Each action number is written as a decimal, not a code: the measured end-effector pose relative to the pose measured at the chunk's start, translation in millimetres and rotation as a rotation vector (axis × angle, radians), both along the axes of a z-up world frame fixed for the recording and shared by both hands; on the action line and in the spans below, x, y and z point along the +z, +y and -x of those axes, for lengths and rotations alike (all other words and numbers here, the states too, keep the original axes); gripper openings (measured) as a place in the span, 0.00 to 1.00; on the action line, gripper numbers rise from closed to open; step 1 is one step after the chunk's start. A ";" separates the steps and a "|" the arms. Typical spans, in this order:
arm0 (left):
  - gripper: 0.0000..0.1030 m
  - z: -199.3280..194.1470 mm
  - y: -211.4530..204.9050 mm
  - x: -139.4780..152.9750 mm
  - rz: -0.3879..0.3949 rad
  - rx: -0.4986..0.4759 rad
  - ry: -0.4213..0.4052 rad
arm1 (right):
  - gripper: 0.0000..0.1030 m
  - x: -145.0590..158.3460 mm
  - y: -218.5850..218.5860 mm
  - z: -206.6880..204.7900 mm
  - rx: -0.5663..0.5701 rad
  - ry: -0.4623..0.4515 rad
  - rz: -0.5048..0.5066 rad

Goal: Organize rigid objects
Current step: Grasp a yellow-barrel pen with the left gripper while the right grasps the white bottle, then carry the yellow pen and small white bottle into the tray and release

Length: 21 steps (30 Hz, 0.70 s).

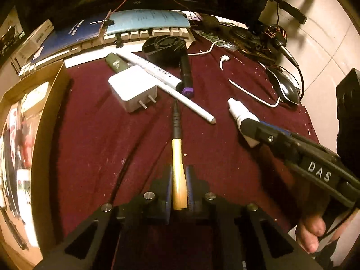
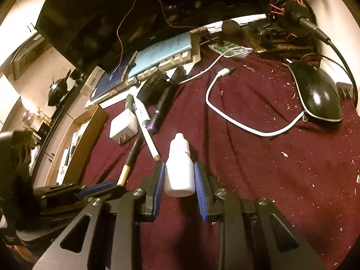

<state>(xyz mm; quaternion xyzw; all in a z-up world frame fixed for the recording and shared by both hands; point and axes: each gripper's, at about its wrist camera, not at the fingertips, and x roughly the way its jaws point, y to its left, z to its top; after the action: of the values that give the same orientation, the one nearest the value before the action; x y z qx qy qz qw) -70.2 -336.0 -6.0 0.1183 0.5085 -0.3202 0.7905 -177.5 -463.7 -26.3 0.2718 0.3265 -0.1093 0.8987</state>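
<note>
A pen [image 1: 178,168] with a yellow body and black tip is held in the left claw [image 1: 179,189], which is closed on its back end. The pen sticks out forward over the red worktop [image 1: 112,139]. It looks light and stiff, and its smooth body may slip, so a firm hold nearer the middle would likely be safer.

A small white bottle [image 2: 180,171] is held in the right claw [image 2: 179,180], with the blue pads [image 2: 159,180] pressed on both sides of its body. It looks light and made of smooth plastic. It could be squeezed out of shape, so a soft grip on the wide body seems best, not on the thin cap.

A white plug [image 1: 132,88], a white marker [image 1: 166,83] and a black pen [image 1: 186,72] lie close together further ahead. A brown box [image 1: 40,117] with things inside is seen at the left, and the held things could likely be put there.
</note>
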 end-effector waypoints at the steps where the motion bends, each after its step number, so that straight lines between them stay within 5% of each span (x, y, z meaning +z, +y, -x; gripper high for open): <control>1: 0.11 0.6 0.2 0.5 0.008 0.001 -0.003 | 0.25 -0.2 0.0 -0.1 0.000 0.002 0.002; 10: 0.07 12.1 18.9 13.3 0.056 0.010 -0.038 | 0.25 4.8 6.8 2.4 -0.005 -0.017 0.056; 15: 0.07 18.0 77.6 38.4 0.246 0.084 0.057 | 0.25 14.2 21.2 6.4 0.040 -0.106 -0.029; 21: 0.07 6.8 165.6 78.6 0.361 0.243 -0.005 | 0.25 44.0 74.8 -15.7 0.185 -0.204 -0.068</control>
<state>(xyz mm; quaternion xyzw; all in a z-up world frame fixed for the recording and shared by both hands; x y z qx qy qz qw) -77.0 -170.4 72.7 -0.0863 0.4514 -0.3080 0.8330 -161.8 -388.9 17.7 0.2805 0.2606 0.0133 0.9237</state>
